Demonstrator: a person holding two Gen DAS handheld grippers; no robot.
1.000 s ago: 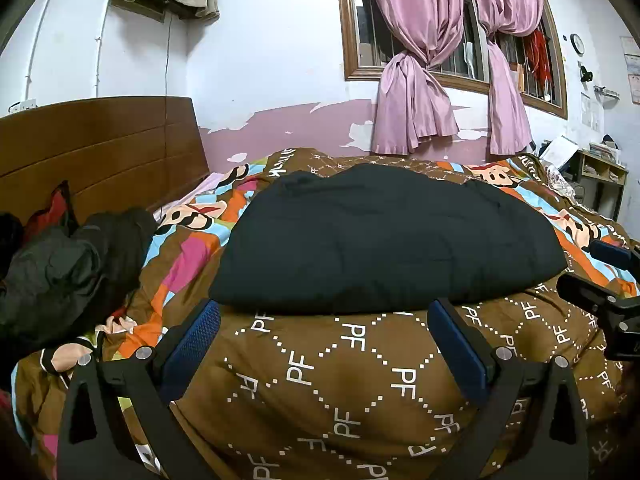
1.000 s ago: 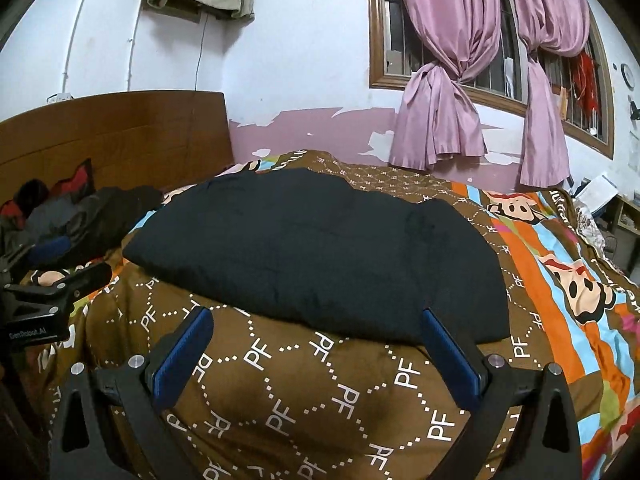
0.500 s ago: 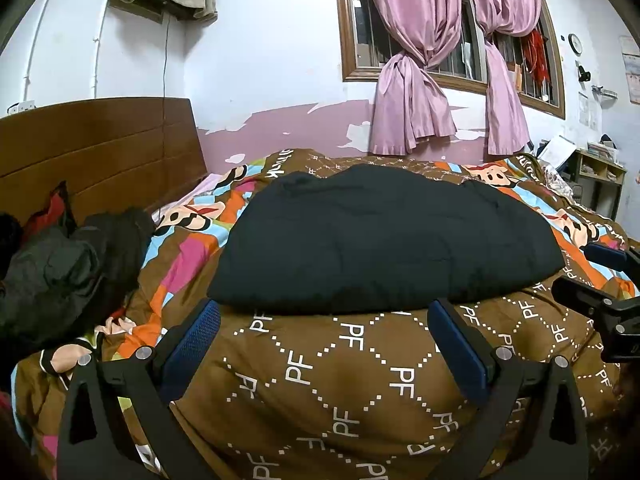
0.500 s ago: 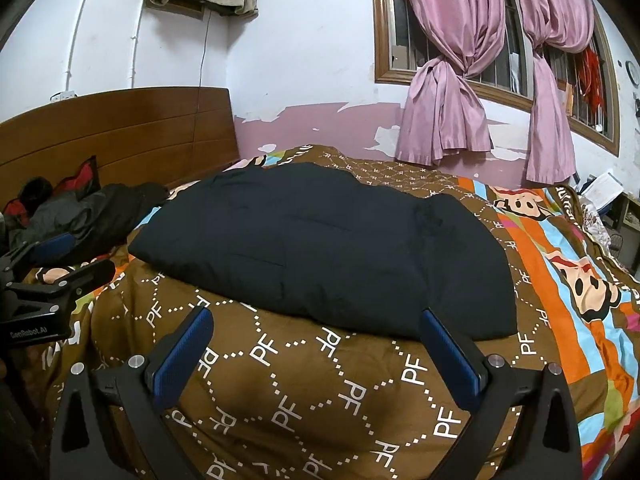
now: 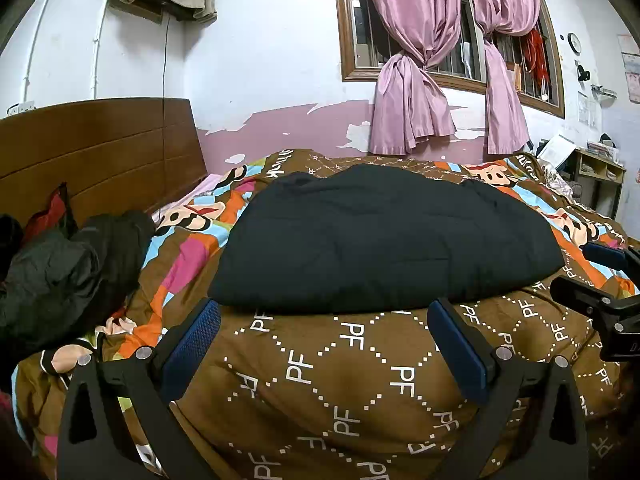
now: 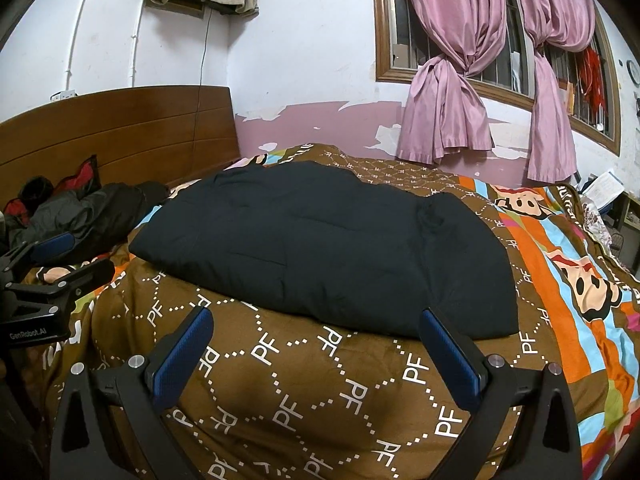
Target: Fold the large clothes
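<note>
A large black padded garment (image 5: 384, 236) (image 6: 328, 248) lies folded flat on the brown patterned bedspread (image 5: 340, 380) (image 6: 304, 384). My left gripper (image 5: 324, 316) hovers open just short of the garment's near edge, nothing between its blue pads. My right gripper (image 6: 316, 324) is open too, near the garment's front right corner and holding nothing. Each gripper shows in the other's view: the right gripper (image 5: 588, 276) at the far right edge, the left gripper (image 6: 68, 260) at the far left.
A heap of dark and red clothes (image 5: 60, 260) (image 6: 80, 208) lies by the wooden headboard (image 5: 100, 148). A window with tied pink curtains (image 5: 412, 92) is behind the bed. A shelf with papers (image 5: 592, 168) stands at the far right.
Both grippers have drifted slightly, the right view edging back and up a little. The garment has not moved and both jaws stay open.
</note>
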